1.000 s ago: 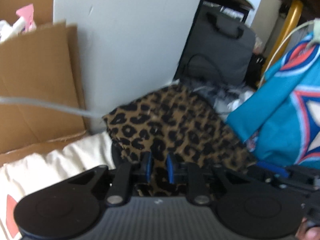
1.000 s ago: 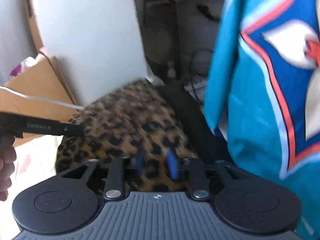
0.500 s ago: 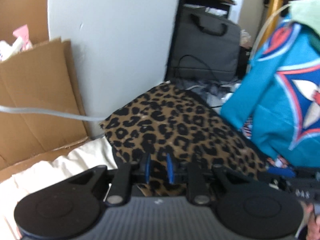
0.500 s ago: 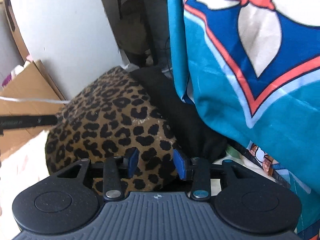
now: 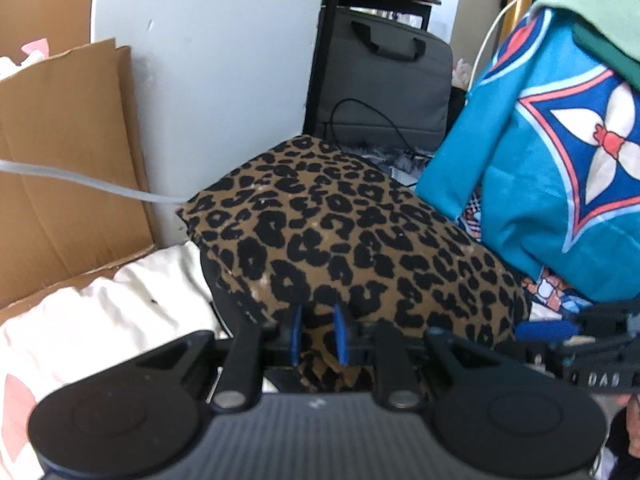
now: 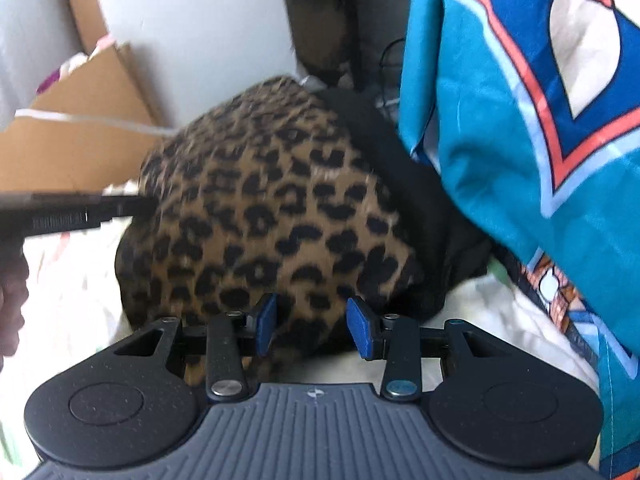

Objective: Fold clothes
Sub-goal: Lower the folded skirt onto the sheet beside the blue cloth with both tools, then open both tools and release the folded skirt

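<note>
White bedding (image 5: 100, 312) carries the leopard garment (image 5: 360, 248), directly ahead of both: left gripper (image 5: 316, 334) pinches its hem, right gripper (image 6: 314, 326) gapes (unclamped).

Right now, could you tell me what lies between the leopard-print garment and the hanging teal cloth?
A black garment lies between the leopard-print garment and the teal cloth, clearest in the right wrist view.

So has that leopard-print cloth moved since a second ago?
Cannot tell. The leopard-print cloth looks bigger and sits lower against the white wall than before, but the left wrist camera itself shifted, so that may be only the camera moving.
</note>
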`<state>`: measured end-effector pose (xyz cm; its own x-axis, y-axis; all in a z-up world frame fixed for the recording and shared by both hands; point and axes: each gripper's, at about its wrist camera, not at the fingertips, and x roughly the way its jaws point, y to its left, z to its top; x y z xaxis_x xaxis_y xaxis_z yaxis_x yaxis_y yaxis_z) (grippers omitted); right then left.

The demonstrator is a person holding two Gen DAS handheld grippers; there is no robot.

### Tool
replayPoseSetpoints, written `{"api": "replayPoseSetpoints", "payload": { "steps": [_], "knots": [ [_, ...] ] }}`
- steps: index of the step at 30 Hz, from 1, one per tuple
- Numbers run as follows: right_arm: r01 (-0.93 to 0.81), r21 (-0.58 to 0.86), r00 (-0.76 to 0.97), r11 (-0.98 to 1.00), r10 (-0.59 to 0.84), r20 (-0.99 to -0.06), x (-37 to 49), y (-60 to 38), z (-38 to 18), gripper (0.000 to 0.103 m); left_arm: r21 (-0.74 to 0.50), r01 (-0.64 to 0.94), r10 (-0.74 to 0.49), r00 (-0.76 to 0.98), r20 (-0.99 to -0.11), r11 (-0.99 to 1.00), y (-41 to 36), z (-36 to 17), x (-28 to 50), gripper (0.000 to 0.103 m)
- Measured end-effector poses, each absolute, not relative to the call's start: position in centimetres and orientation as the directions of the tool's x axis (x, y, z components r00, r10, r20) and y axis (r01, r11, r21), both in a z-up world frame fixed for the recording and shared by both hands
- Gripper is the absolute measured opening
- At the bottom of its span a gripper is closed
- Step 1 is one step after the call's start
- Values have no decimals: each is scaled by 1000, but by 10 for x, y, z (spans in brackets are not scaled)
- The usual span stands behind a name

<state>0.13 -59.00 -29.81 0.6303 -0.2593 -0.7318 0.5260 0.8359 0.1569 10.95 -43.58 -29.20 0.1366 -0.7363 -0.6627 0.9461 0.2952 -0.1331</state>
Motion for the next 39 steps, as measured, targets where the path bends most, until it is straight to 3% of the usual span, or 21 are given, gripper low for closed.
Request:
{"api": "replayPoseSetpoints", "payload": {
  "steps": [5, 11, 13, 15, 17, 19, 22, 25, 28, 39],
  "knots": [
    [525, 162, 606, 835, -234, -760, -10, -580, -305, 46, -134, 944, -724, 135, -676, 302, -417, -285, 110, 22],
    [529, 187, 621, 828, -227, -750, -18, -565, -294, 46, -138, 935, -714, 149, -685, 328, -388, -278, 107, 42],
    [539, 186, 623, 821, -241, -744, -19, -562, -289, 48, -126, 934, -711, 162, -684, 334, -380, -276, 105, 66],
    [553, 198, 630, 810, -251, -735, -19, -561, -285, 62, -108, 934, -709, 178, -683, 340, -372, -273, 104, 78],
    [533, 196, 637, 823, -238, -733, -15, -558, -280, 80, -81, 935, -704, 202, -680, 346, -363, -267, 105, 82],
    [512, 175, 629, 841, -228, -744, -8, -555, -274, 85, -67, 928, -693, 225, -685, 367, -353, -260, 110, 90],
    [490, 167, 610, 856, -200, -767, 4, -549, -262, 95, -58, 910, -666, 255, -701, 411, -338, -246, 120, 92],
    [521, 132, 588, 843, -243, -772, 6, -536, -243, 97, -64, 884, -634, 280, -721, 464, -323, -229, 130, 100],
    [526, 153, 593, 837, -231, -771, 0, -525, -221, 101, -94, 848, -608, 293, -738, 522, -303, -210, 138, 100],
    [514, 266, 584, 815, -106, -805, -13, -507, -114, 102, -65, 750, -512, 384, -768, 659, -222, -121, 138, 101]
  ]
}}
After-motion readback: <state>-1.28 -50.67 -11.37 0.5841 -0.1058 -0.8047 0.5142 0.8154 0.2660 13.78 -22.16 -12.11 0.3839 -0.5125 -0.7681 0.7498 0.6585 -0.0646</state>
